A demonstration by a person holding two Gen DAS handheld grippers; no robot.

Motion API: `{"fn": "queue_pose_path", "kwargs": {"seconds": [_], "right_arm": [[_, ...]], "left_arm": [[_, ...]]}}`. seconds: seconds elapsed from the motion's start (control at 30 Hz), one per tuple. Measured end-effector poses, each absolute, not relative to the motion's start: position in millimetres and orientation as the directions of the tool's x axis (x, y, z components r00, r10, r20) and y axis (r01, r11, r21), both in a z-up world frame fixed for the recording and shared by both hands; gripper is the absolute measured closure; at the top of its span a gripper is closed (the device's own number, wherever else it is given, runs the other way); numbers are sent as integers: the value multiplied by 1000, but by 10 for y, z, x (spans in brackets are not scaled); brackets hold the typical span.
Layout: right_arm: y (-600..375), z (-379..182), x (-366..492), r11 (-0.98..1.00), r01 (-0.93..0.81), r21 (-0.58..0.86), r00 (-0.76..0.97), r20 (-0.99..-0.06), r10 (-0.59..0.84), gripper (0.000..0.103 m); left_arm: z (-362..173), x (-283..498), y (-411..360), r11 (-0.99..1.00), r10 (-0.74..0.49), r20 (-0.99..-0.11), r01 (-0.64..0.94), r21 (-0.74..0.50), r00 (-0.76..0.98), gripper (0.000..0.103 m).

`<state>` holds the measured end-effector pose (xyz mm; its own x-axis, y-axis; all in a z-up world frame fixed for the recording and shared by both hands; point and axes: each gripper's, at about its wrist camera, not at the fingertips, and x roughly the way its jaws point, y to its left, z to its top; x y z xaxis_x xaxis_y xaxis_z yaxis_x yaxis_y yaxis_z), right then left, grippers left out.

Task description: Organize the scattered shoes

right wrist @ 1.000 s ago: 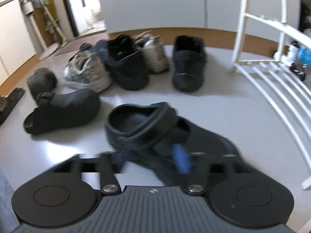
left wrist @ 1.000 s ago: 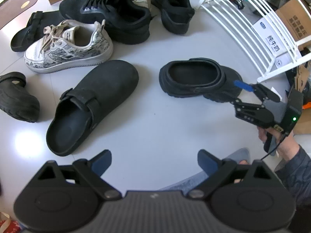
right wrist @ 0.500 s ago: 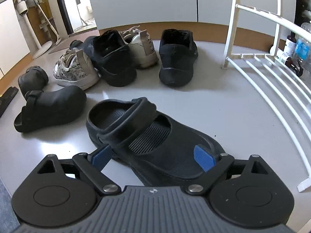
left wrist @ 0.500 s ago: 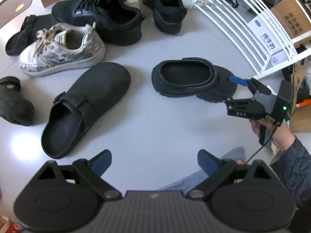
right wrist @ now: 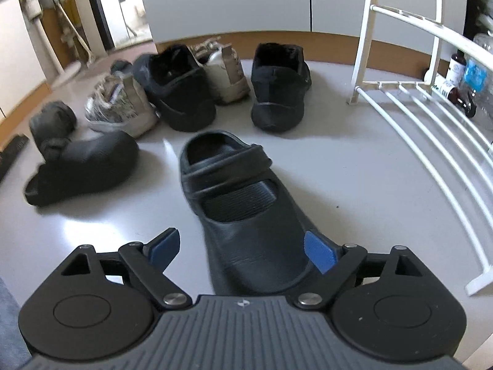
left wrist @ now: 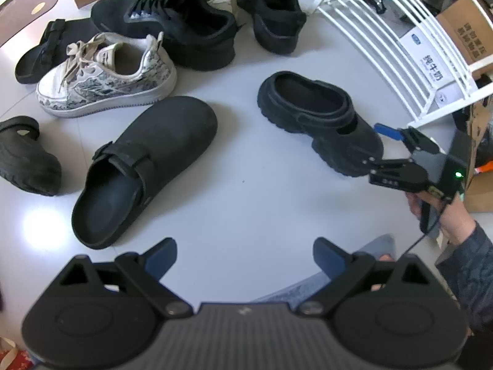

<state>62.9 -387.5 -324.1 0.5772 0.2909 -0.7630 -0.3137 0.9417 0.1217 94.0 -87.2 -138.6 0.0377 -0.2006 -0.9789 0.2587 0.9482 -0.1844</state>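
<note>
Opening wider over the last second, the right tool (right wrist: 242, 251) is now straddling the toe of the black clog (right wrist: 246, 215) without pressing on it; the clog's toe has also swung toward the tool since a second ago. Its pads (right wrist: 319, 254) are standing spread on either side of the toe, so the shoe is sitting free on the floor (left wrist: 246, 203), near the white rack (right wrist: 431, 141) along the floor's right side. That placement looks deliberate: lined up toe-first, the clog is ready to be clamped and carried to the rack. The left tool (left wrist: 245, 257) is hanging released above bare floor, grasping nothing, probably waiting for the black mule (left wrist: 144, 166) lying just ahead. Toward the far edge, by the wall, the patterned sneaker (left wrist: 107, 77) and the black trainers (left wrist: 172, 27) are crowding together unsorted.
</note>
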Motion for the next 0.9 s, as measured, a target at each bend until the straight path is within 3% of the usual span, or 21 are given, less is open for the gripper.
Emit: {"fn": "queue_pose_path", "kwargs": {"seconds": [0.3,0.47,0.7,0.9], "right_arm": [[-3806,-3460,847,929,-370,27,531,-814,235,4],[-3941,-3470,855,949,-294,112,524,-812,258,6],[-4014,-3468,693,971,-224,86,536,-821,196,7],[-4256,-3467,522,994,-51,102,557,-823,113,7]], "left_arm": [[-1329,962,-817,959,-187,-980,227,-167,70,6],[-1360,959,-860,958,-179,-982,238,-159,67,7],[-1382,940,-898,956,-181,-982,243,-162,57,7],[-1381,926,-904,959,-179,-982,233,-160,60,7]]}}
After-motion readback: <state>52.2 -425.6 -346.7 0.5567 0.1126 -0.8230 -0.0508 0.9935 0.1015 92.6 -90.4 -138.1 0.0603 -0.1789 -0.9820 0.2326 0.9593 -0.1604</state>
